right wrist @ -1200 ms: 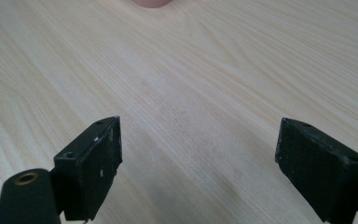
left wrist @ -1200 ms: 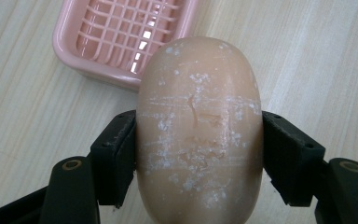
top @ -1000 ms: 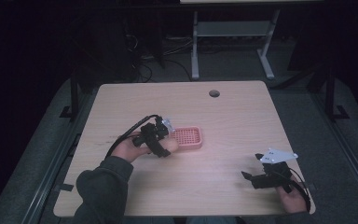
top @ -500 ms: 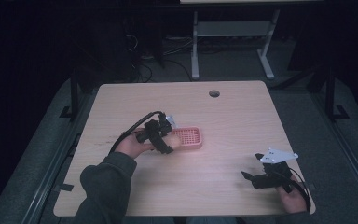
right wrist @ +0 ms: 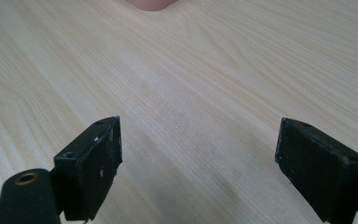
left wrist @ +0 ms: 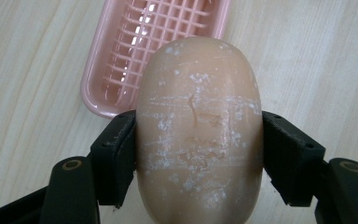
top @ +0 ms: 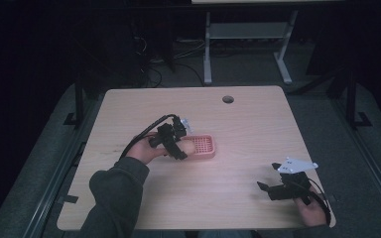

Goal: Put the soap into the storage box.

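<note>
Left hand-held gripper point(left wrist: 198, 140) is clamped on a bar of soap point(left wrist: 199, 130), one black jaw pressed flat against each long side. The grip sits across the narrow width of the bar at about mid-length, which probably keeps the rounded, slippery piece from squirting out either end. The soap surface carries white scuffs and flakes.

In the left gripper view the soap hangs above the near end of a pink soap dish point(left wrist: 135, 56), overlapping its rim. The ribbed grid of the dish lies open beyond the bar's tip. Whether the bar touches the dish or is held just clear of it cannot be told. In the high view the left hand-held gripper point(top: 181, 144) is at the left end of the soap dish point(top: 204, 146), near the middle of the tabletop point(top: 248, 124). The long axis of the bar runs roughly along the long axis of the dish, an alignment that would suit laying it flat on the grid.

Judgement: the work in hand is seating the soap in the dish. The bar is carried to the edge, not yet centred over the grid.

Right hand-held gripper point(right wrist: 198, 168) has its jaws wide apart with nothing between them, over bare wood. In the high view it point(top: 265, 188) sits near the front right corner of the tabletop, well apart from the dish, seemingly parked out of the way.
</note>
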Available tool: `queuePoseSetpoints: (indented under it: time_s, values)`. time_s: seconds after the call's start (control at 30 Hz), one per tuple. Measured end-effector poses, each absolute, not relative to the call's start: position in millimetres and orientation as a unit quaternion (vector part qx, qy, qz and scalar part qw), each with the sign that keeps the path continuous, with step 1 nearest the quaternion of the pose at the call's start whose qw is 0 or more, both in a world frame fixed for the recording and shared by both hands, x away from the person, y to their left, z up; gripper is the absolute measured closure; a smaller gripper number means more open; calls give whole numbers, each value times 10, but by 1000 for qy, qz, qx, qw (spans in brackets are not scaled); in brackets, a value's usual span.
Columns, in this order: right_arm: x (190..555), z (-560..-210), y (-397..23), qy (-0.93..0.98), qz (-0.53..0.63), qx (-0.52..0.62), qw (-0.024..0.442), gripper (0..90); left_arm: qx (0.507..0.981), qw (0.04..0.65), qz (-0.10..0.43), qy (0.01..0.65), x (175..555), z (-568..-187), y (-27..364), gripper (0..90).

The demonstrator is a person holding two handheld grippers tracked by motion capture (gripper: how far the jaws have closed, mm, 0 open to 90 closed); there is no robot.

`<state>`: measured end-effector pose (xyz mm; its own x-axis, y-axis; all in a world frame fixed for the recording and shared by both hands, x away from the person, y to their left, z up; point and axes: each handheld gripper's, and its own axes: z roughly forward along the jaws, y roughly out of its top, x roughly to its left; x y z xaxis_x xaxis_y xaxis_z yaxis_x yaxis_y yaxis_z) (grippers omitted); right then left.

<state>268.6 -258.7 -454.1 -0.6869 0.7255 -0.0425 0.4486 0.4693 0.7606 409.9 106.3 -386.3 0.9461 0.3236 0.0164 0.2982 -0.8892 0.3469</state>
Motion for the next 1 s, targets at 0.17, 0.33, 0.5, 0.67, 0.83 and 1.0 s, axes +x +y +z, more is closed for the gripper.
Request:
queuePoseSetpoints:
  time_s: [0.17,0.33,0.5,0.67,0.83,1.0]
  values:
    - [2687,-4543,-2580,837,378,351,183,141,973,168,37,156,4163,-3849,999,325]
    - [2689,-4545,-2593,837,378,351,183,141,973,166,35,154,4219,-3849,930,325]
    - [2692,-4544,-2603,837,379,350,184,141,974,167,35,150,4255,-3835,869,325]
    - [2689,-4544,-2600,837,379,351,184,141,974,168,30,150,4310,-3853,800,325]
    - [2693,-4547,-2603,837,378,352,182,141,975,166,34,145,4347,-3851,740,325]
    - [2692,-4548,-2602,836,379,353,182,142,975,169,32,144,4379,-3879,687,325]
